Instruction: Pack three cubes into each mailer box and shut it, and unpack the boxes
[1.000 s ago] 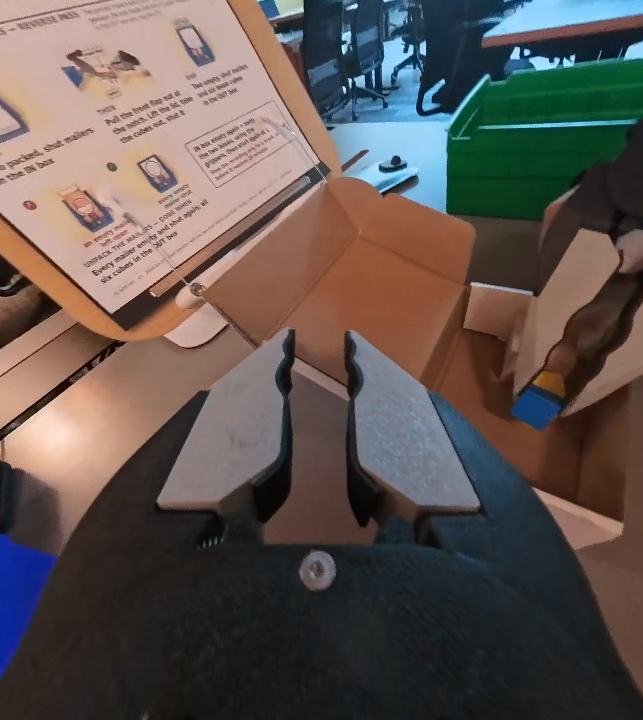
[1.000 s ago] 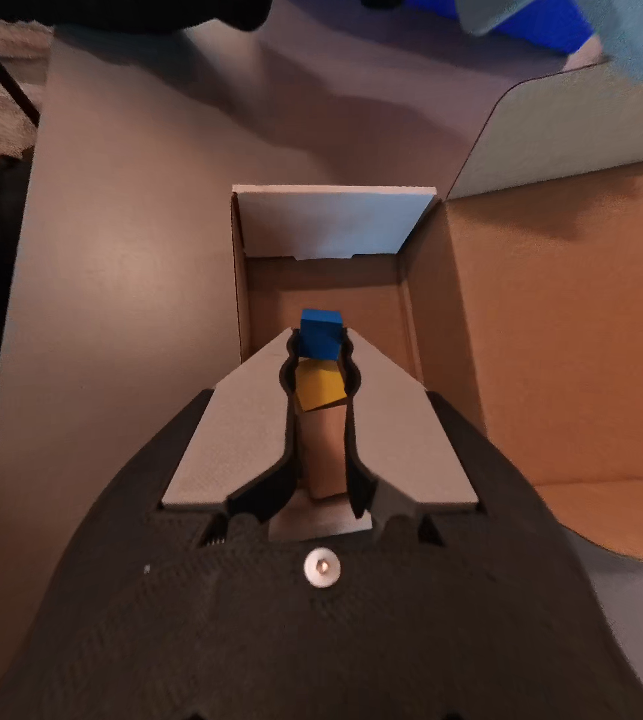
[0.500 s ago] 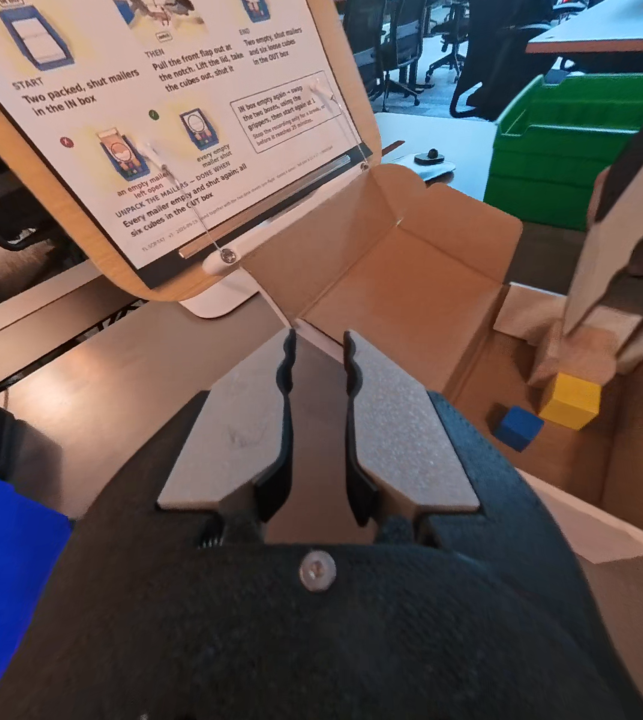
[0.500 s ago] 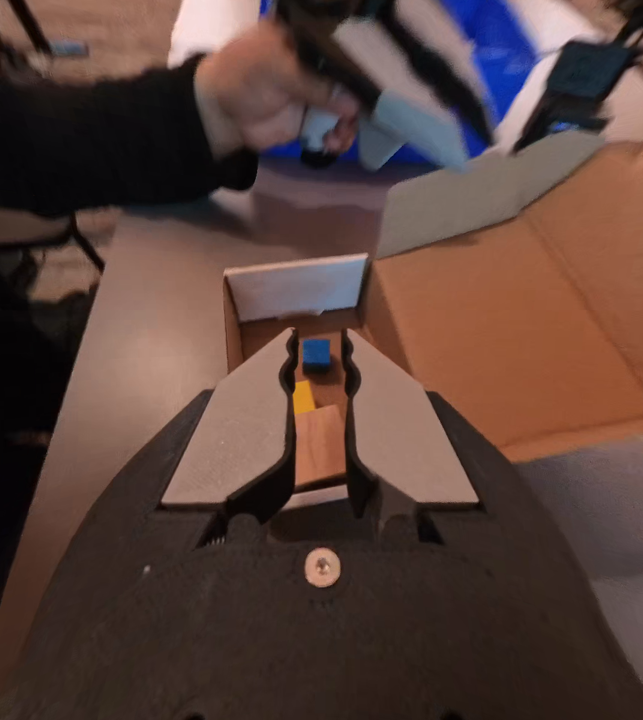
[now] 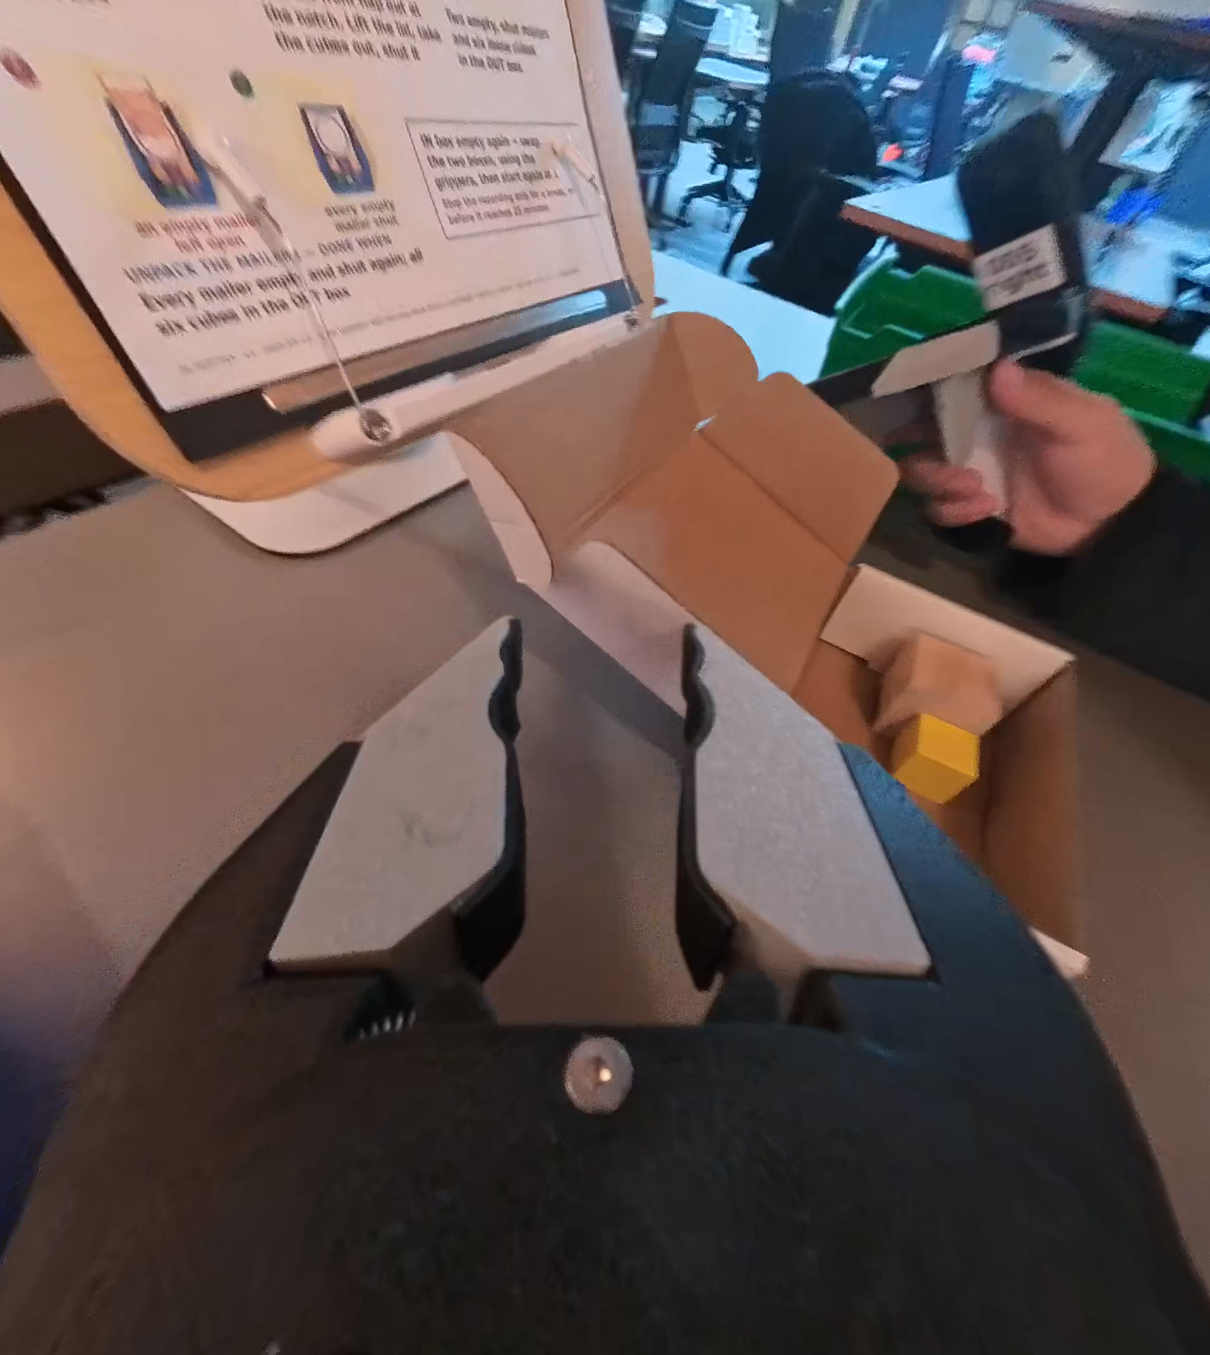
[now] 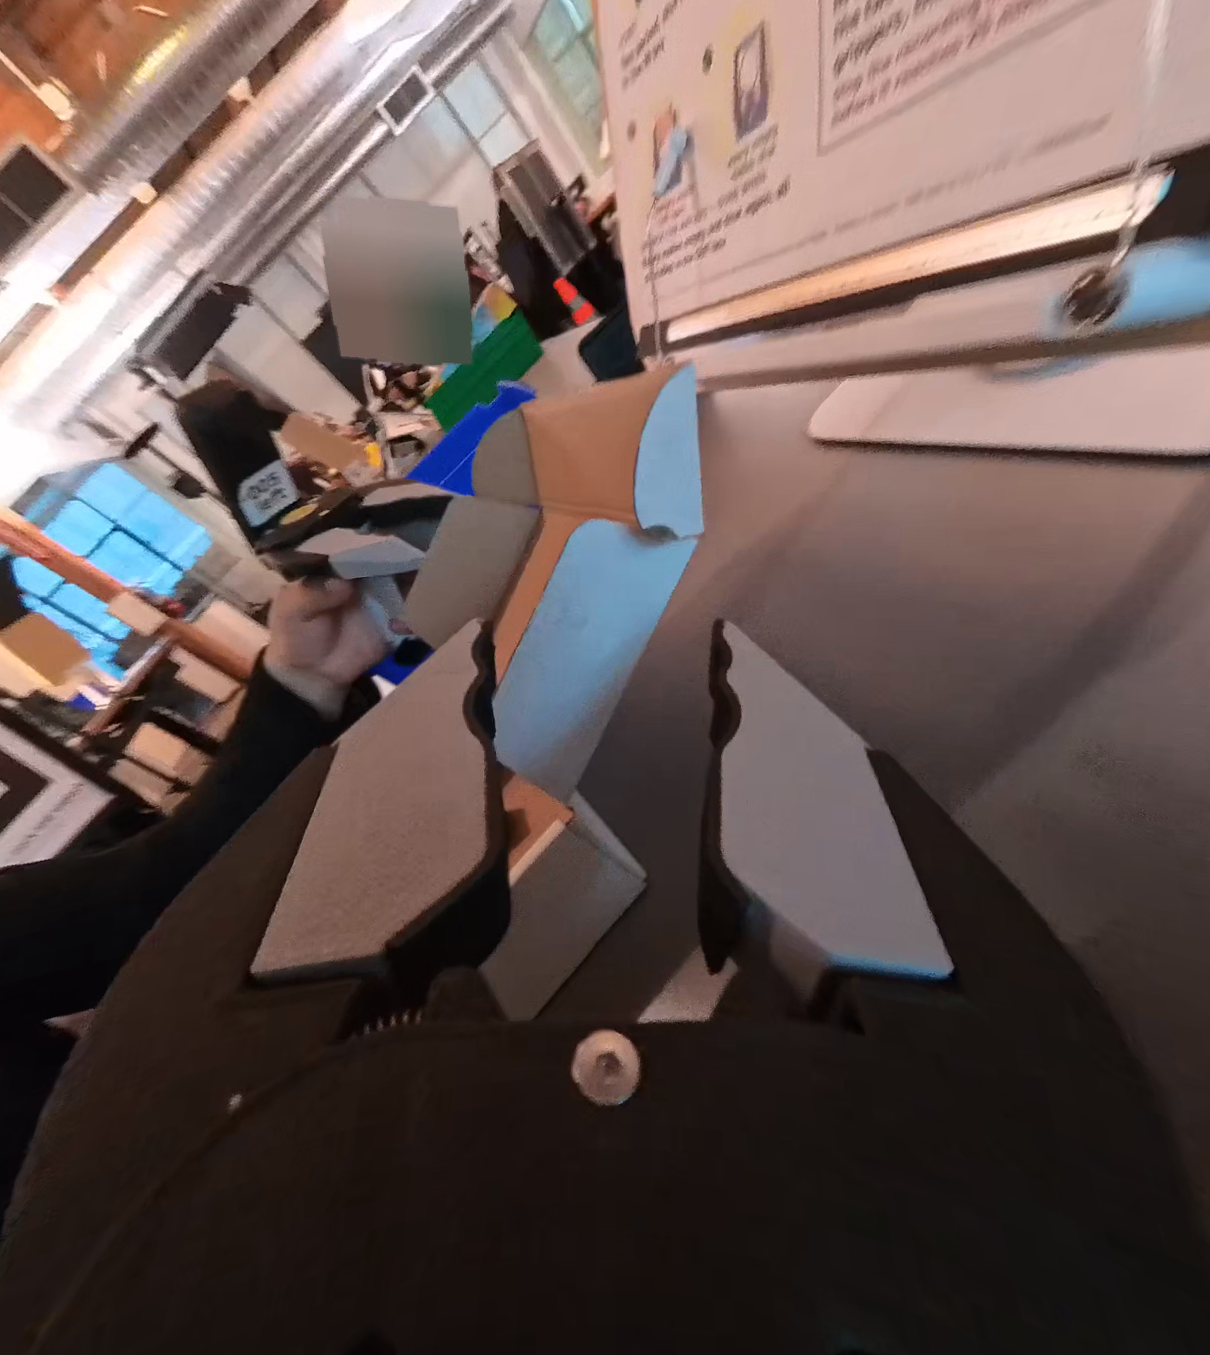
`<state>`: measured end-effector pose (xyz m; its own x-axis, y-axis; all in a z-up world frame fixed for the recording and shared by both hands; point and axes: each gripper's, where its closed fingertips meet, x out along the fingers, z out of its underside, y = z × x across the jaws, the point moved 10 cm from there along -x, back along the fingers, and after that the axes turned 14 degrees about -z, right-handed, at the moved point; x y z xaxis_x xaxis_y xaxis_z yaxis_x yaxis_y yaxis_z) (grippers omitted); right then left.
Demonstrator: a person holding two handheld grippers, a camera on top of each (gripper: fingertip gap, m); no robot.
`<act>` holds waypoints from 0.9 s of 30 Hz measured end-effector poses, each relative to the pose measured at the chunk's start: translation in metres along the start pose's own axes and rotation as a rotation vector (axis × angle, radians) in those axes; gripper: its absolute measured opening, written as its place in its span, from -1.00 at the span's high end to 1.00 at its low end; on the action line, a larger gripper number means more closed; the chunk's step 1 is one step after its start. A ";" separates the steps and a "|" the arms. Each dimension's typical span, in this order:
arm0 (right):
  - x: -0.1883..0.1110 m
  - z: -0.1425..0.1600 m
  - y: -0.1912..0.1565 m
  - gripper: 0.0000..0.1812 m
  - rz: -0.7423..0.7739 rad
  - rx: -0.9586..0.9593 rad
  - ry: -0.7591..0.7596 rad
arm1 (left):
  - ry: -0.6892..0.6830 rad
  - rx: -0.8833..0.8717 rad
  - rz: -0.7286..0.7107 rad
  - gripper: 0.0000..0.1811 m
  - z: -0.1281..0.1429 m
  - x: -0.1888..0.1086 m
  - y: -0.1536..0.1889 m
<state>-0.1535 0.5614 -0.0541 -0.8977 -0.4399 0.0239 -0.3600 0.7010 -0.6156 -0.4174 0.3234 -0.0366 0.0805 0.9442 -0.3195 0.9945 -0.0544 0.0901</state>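
An open cardboard mailer box (image 5: 1027, 828) stands on the table with its lid (image 5: 704, 513) raised. A wooden cube (image 5: 942, 678) and a yellow cube (image 5: 935, 766) lie inside it; no blue cube shows. My left gripper (image 5: 600, 660) is open and empty, just left of the box. My right gripper (image 6: 602, 660) is open and empty, tilted, beside the box's near wall (image 6: 572, 880) and lid (image 6: 587, 469). In the left wrist view the right gripper (image 5: 946, 366) is held in a hand (image 5: 1049, 469) above and behind the box.
An instruction board (image 5: 294, 183) on a white base (image 6: 1027, 410) stands behind the box. A green bin (image 5: 1137, 366) is at the back right. A blue bin (image 6: 455, 454) shows past the lid. The left gripper (image 6: 352, 542) shows farther off in the right wrist view. The grippers' ends are close to 20 cm from one another. The wooden cube (image 5: 942, 678) lies around 12 cm away from my right fingertips.
The right gripper let the cubes go into the box, lifted out and swung away, jaws wider. The left gripper moved closer to the box and opened wider.
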 end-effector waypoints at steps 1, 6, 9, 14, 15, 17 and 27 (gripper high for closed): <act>0.004 0.003 0.003 0.38 -0.007 0.031 -0.022 | -0.003 -0.035 0.036 0.52 0.002 0.002 -0.001; 0.018 0.014 0.007 0.42 -0.140 0.119 -0.062 | -0.039 -0.111 0.139 0.52 0.011 0.009 -0.007; 0.022 0.016 0.004 0.54 -0.177 0.097 -0.105 | -0.054 -0.102 0.167 0.54 0.014 0.012 -0.004; 0.022 0.014 -0.004 0.55 -0.160 -0.002 -0.150 | -0.045 -0.115 0.255 0.70 0.014 0.012 0.002; 0.023 0.014 -0.005 0.55 -0.153 -0.029 -0.161 | -0.044 -0.117 0.268 0.72 0.014 0.012 0.002; 0.024 0.013 -0.010 0.56 -0.137 -0.093 -0.186 | -0.042 -0.111 0.290 0.72 0.013 0.012 0.004; 0.024 0.016 -0.042 0.60 -0.063 -0.502 -0.364 | -0.004 0.102 0.405 0.78 0.010 -0.004 0.015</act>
<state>-0.1557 0.5123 -0.0399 -0.7585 -0.5899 -0.2769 -0.5640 0.8071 -0.1745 -0.4018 0.3157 -0.0438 0.4670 0.8386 -0.2805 0.8838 -0.4534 0.1156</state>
